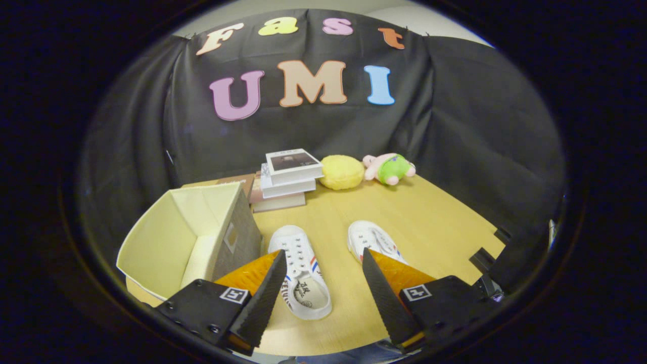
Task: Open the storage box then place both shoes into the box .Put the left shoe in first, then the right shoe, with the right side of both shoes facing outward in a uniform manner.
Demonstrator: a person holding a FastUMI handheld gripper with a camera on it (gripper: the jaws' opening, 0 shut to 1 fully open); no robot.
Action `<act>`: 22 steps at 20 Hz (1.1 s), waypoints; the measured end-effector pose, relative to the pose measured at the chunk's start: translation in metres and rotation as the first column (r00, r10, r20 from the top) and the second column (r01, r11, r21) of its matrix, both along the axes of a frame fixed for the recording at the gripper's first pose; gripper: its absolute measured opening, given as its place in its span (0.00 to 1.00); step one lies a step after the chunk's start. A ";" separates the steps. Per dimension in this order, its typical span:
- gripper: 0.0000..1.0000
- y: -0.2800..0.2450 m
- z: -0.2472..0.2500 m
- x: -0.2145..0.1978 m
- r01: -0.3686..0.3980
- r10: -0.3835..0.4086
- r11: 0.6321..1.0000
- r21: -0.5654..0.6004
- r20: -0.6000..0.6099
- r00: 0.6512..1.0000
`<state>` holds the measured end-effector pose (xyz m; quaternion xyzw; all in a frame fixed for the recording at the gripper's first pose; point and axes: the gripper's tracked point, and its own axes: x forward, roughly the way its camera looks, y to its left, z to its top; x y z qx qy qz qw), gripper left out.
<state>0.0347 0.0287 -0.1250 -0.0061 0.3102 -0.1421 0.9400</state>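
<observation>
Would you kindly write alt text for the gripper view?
An open gripper hangs over a wooden table, one white shoe between its fingers and the other shoe ahead of one finger. An open storage box stands beside them; stacked books and two plush toys lie beyond.

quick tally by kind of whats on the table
shoes: 2, one between the open gripper fingers, one by the right finger
storage box: 1, open
books: 3 or more, stacked
plush toys: 2, yellow, pink and green
total: 8 at least
</observation>
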 end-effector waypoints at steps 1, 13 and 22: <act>0.88 -0.001 -0.007 0.000 -0.003 0.003 1.000 0.008 -0.018 1.000; 0.72 0.002 -0.087 0.013 -0.030 0.043 0.998 0.063 -0.212 0.976; 0.58 0.007 -0.122 0.028 -0.087 0.115 0.985 0.148 -0.197 0.974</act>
